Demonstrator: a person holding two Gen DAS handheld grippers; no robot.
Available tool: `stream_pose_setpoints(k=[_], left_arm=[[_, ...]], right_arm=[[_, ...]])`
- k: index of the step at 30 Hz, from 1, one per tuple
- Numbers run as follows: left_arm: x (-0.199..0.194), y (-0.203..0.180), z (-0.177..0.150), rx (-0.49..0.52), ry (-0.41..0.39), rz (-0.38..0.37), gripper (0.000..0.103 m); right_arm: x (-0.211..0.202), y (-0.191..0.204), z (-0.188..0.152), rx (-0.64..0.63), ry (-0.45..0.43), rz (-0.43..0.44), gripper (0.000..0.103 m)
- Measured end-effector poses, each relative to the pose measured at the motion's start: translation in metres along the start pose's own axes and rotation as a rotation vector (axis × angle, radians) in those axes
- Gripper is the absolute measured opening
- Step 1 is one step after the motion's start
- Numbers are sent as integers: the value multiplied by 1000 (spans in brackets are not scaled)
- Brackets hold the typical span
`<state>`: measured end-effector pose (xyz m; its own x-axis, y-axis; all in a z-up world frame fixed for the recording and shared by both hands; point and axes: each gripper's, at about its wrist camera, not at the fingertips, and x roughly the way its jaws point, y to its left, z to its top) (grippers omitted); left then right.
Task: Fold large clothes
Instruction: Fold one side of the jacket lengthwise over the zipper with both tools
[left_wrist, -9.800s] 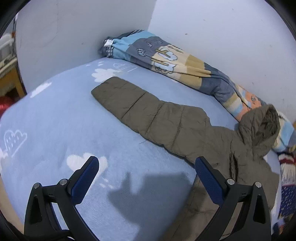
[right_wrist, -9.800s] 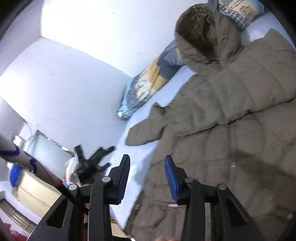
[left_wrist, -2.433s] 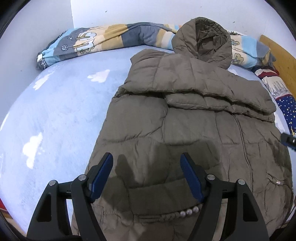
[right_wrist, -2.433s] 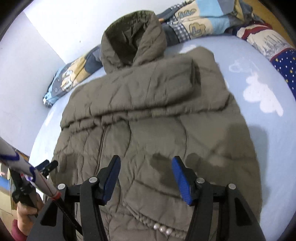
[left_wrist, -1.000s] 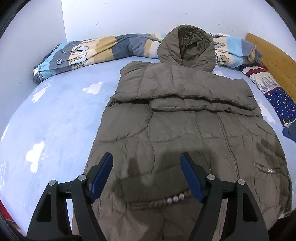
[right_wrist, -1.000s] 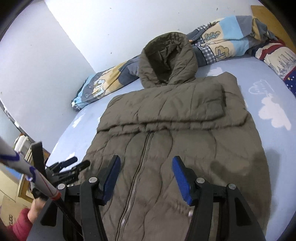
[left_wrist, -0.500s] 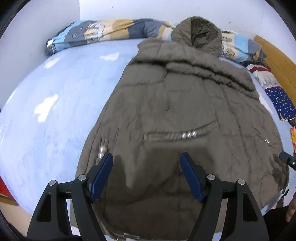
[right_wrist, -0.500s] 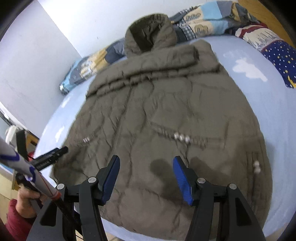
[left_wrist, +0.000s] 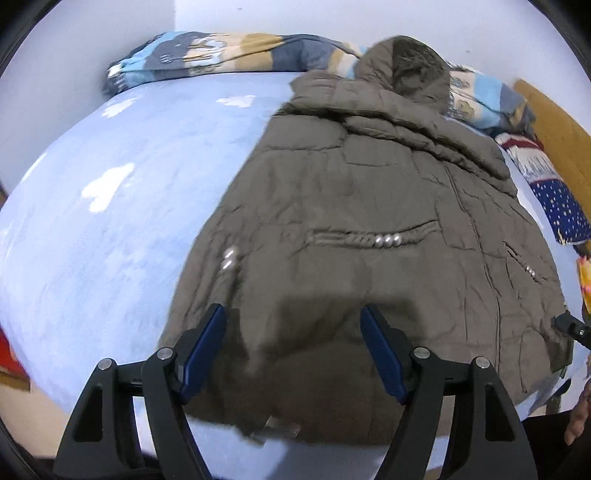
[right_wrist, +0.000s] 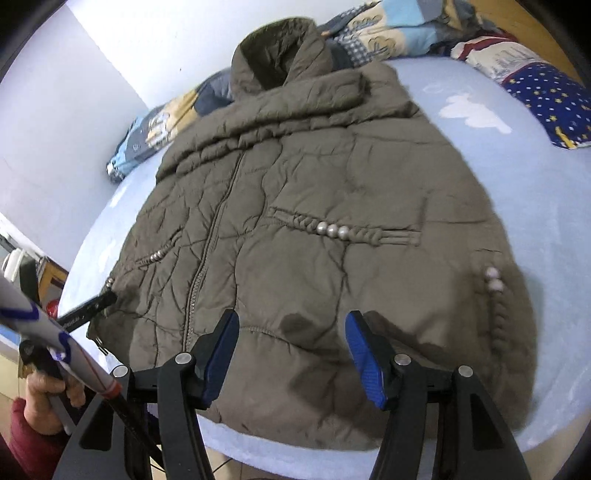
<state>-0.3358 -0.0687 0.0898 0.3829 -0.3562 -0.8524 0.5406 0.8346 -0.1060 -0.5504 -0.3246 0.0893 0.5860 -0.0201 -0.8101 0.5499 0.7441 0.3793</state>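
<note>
A large olive-brown padded hooded jacket (left_wrist: 362, 206) lies front up on the light blue bed (left_wrist: 110, 206), both sleeves folded across the chest, hood toward the wall. It also fills the right wrist view (right_wrist: 314, 206). My left gripper (left_wrist: 293, 349) is open and empty, hovering over the jacket's bottom hem at its left side. My right gripper (right_wrist: 291, 349) is open and empty over the hem at the right side. The left gripper's tip shows in the right wrist view (right_wrist: 88, 306) at the jacket's left edge.
A rolled patterned quilt (left_wrist: 229, 51) lies along the wall behind the hood. A star-print pillow (right_wrist: 546, 96) sits at the right. A wooden headboard (left_wrist: 554, 122) stands at the far right. The bed's front edge (right_wrist: 295, 458) is just below the hem.
Both grippers have dropped lower and nearer the jacket's bottom hem. The jacket looks larger in both views and lies as before. Both grippers stay open.
</note>
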Motion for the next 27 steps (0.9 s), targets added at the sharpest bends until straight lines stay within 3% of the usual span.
stream_pose_setpoints(k=[9, 15, 17, 27], left_arm=[[-17, 42, -17, -113, -13, 48, 74], [-12, 88, -26, -280, 34, 0, 74], [-10, 96, -29, -334, 45, -46, 74], [4, 86, -29, -393, 89, -169, 74]], right_arm=[[-24, -22, -10, 80, -49, -55, 68], [-47, -61, -13, 210, -110, -96, 70], [-51, -73, -14, 257, -117, -108, 70], [-66, -121, -26, 426, -153, -139, 71]])
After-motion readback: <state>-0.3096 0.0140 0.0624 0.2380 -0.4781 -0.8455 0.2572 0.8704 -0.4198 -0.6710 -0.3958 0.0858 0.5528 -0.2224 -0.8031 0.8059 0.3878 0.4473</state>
